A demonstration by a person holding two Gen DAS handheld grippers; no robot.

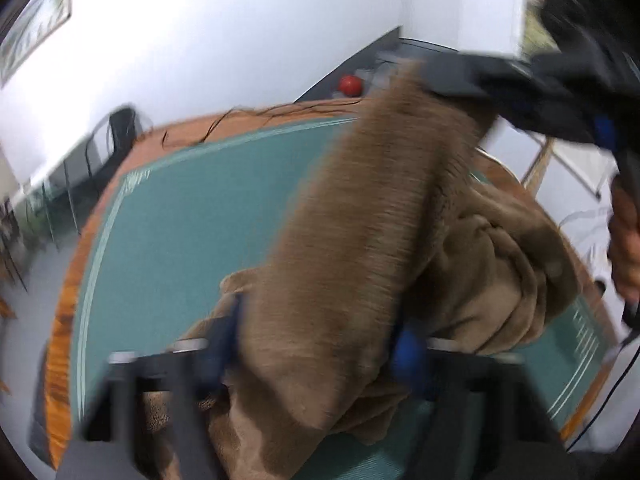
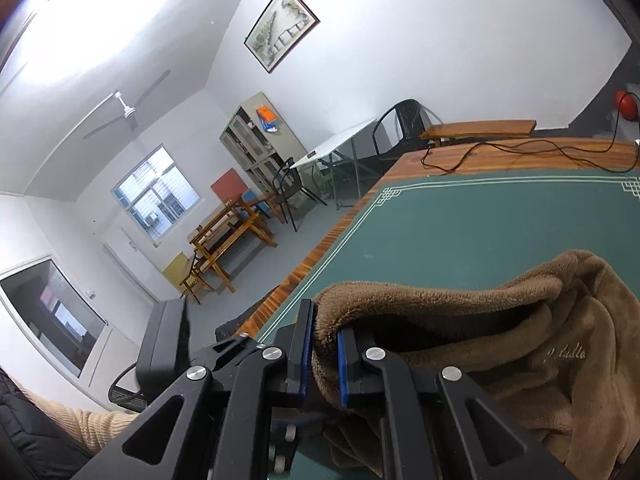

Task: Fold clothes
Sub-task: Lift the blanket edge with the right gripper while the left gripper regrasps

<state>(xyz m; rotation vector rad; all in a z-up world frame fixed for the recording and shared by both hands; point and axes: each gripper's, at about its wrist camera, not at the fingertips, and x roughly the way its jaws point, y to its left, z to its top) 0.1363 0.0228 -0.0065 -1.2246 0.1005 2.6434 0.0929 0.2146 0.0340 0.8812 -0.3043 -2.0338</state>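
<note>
A brown fleece garment lies bunched on the green mat, with one band of it lifted and stretched. In the blurred left wrist view my left gripper has its blue-padded fingers standing apart, and the band fills the gap; blur hides whether the pads press on it. At the band's far upper end my right gripper holds it, with a hand behind. In the right wrist view my right gripper is shut on a folded edge of the garment, above the mat.
The mat lies on a wooden table whose left edge drops to the floor. A black cable trails along the far side, near a red ball. A black chair and a white table stand beyond. A beige sleeve is at the lower left.
</note>
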